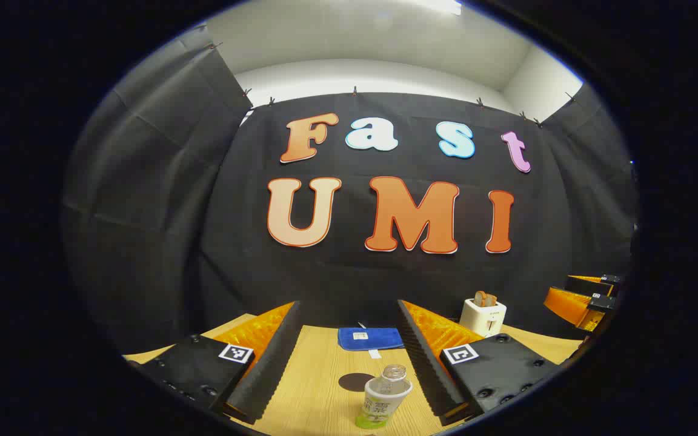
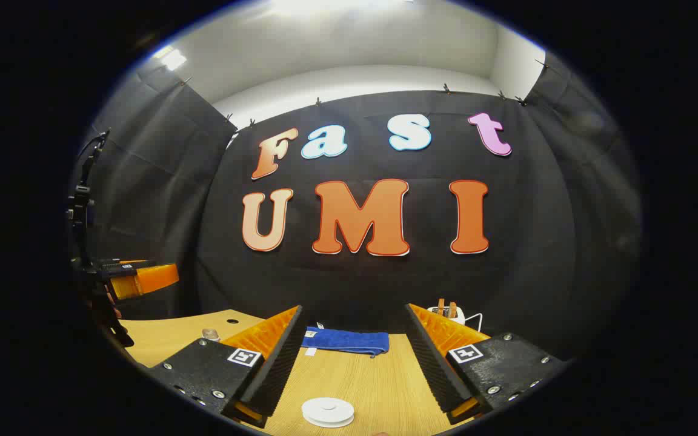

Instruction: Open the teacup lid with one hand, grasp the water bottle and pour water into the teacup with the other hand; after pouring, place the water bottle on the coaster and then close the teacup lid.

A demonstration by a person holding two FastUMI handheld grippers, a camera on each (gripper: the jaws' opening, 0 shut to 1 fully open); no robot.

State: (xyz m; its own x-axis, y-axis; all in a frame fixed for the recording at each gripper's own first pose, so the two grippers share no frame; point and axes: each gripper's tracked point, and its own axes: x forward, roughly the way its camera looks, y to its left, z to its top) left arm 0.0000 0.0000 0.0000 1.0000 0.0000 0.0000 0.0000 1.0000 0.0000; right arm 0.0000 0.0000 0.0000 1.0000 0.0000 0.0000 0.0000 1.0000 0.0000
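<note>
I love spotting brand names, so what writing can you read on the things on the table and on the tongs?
Nothing reads clearly.
Small clear plastic bottle with a green-and-white label: print there, too blurred to read.
White tag on the folded blue cloth: too small.
White toaster: a tiny mark, unreadable.
Left tongs: square black-and-white pattern tags, no words.

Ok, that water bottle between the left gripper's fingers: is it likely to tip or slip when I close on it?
The water bottle is tall and narrow, so probably tippy if nudged off-centre. Its glossy label may be slippery. It looks like thin plastic, likely to flex under a hard squeeze. Left gripper is open around it, not touching.
</note>
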